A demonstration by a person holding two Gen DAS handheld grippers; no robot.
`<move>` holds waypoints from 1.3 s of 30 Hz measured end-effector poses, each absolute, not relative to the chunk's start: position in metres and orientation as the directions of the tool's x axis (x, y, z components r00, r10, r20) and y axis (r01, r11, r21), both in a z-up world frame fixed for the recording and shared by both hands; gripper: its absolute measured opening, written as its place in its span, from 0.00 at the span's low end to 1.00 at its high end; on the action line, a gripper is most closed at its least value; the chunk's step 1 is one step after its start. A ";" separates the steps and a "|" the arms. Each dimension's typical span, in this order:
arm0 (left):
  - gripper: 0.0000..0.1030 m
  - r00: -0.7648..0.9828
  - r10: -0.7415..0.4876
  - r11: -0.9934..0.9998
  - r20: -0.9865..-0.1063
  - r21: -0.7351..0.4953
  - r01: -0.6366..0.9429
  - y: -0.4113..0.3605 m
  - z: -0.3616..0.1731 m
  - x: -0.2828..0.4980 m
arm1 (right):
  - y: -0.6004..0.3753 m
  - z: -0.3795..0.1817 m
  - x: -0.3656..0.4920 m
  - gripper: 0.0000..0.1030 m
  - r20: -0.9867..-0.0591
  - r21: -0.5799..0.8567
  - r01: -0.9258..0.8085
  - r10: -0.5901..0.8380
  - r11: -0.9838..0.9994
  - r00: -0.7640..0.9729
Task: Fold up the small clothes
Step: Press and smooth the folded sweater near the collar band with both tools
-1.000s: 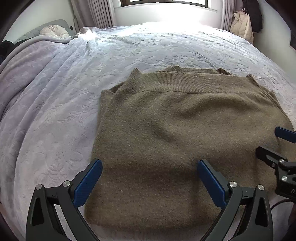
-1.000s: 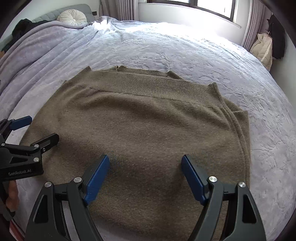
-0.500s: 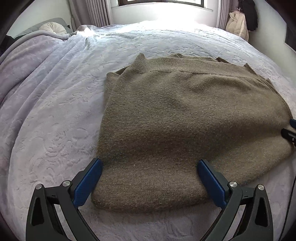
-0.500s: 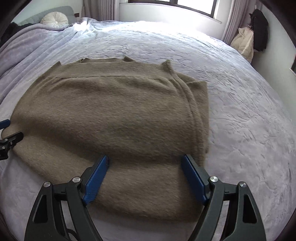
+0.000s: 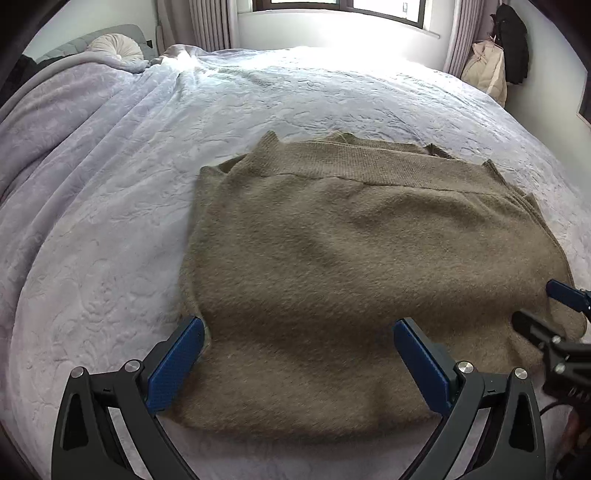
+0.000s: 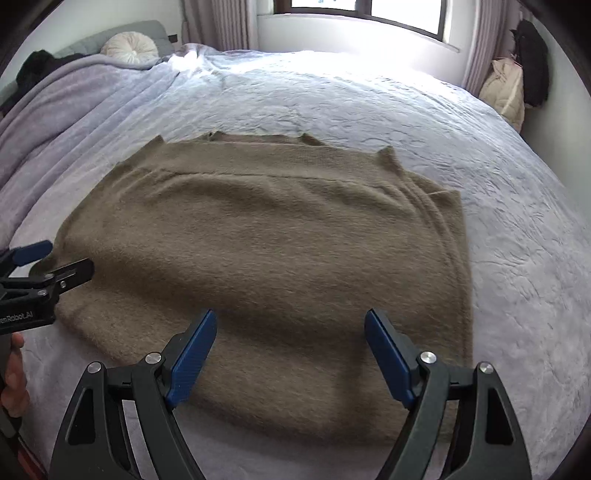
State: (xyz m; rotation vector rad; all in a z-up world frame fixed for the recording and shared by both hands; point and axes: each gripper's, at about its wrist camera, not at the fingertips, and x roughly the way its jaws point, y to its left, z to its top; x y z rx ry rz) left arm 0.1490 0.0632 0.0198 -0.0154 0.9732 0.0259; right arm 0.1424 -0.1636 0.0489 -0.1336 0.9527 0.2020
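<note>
**Folded sweater flat on the bed, both hand-held grippers spread above its near edge**

The olive-brown sweater [image 5: 351,266] lies folded on the lavender bedspread [image 5: 110,229], its ribbed band along the far edge and its near edge closest to the cameras. On its right side a narrow under-layer sticks out past the top layer [image 6: 448,236], forming a stepped edge.

The left hand-held gripper [image 5: 297,363] hangs over the near left part of the sweater, jaws wide apart and nothing between them; its left blue pad sits just beside the sweater's left edge. The right hand-held gripper [image 6: 290,354] hangs over the near right part, jaws likewise spread and empty, both pads above knit.

Bare bedspread runs wide to the left of the sweater, beyond its far edge up to the window [image 6: 365,11], and to the right. A round cushion [image 6: 129,48] and a rumpled blanket lie well apart at far left; bags [image 6: 506,88] hang against the far right wall.
</note>
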 end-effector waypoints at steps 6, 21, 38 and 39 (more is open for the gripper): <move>1.00 0.574 0.149 0.986 -0.805 0.165 -0.026 0.050 0.005 0.147 | -0.155 0.033 0.143 0.84 -0.822 -0.072 -0.275 0.099 0.959 0.560; 1.00 0.605 -0.029 0.994 -0.795 -0.086 -0.065 0.075 0.046 0.184 | -0.220 0.079 0.168 0.84 -0.779 0.020 -0.160 0.116 0.987 0.616; 1.00 0.494 0.042 0.997 -0.868 0.003 -0.079 0.079 0.004 0.274 | -0.206 0.040 0.255 0.86 -0.841 -0.017 -0.061 0.018 0.998 0.541; 1.00 0.489 0.027 0.997 -0.872 -0.015 -0.081 0.083 0.005 0.274 | -0.214 0.041 0.255 0.86 -0.845 0.011 -0.050 0.036 0.999 0.534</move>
